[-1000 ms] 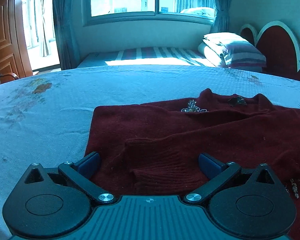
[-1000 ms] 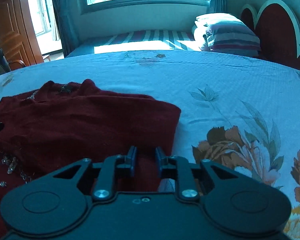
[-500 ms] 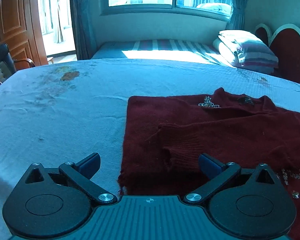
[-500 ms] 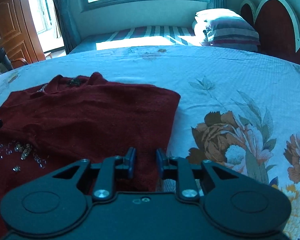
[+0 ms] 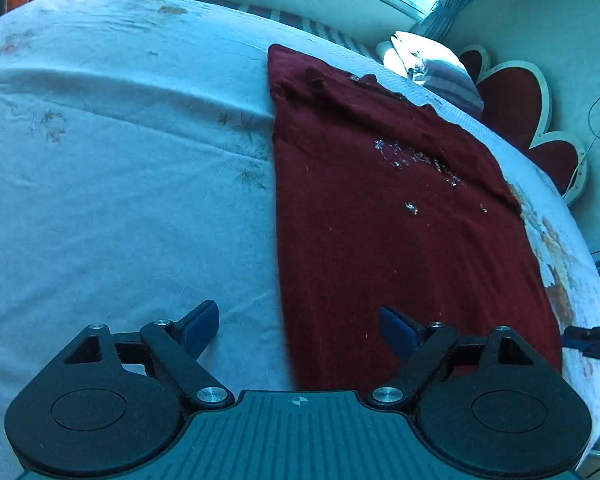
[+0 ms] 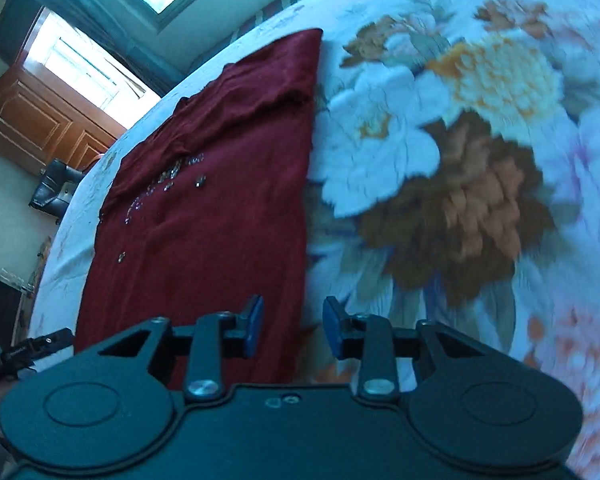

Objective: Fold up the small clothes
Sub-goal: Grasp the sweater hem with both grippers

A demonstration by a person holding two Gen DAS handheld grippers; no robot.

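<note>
A dark red sweater (image 5: pixel 380 208) with small shiny beads lies flat on the bedspread (image 5: pixel 120 200), its sleeves folded in and its neck at the far end. My left gripper (image 5: pixel 300 330) hovers over the near left corner of the hem. Its jaws are closing, the sweater's left edge runs between the fingers, and the pads do not press it. In the right wrist view the sweater (image 6: pixel 220 200) fills the left half. My right gripper (image 6: pixel 294 328) straddles its right edge near the hem, jaws opening, nothing pinched. Each gripper's tip shows at the edge of the other's view.
The floral bedspread (image 6: pixel 440 180) stretches right of the sweater. Pillows (image 5: pixel 432 64) and a red scalloped headboard (image 5: pixel 512 96) stand beyond the neck end. A wooden cabinet (image 6: pixel 44 120) and a dark chair (image 6: pixel 56 184) lie past the bed's left side.
Both grippers swept from the sweater's upper part to its hem corners and rolled, tilting the views. The left jaws narrowed somewhat. The right jaws spread a little wider.
</note>
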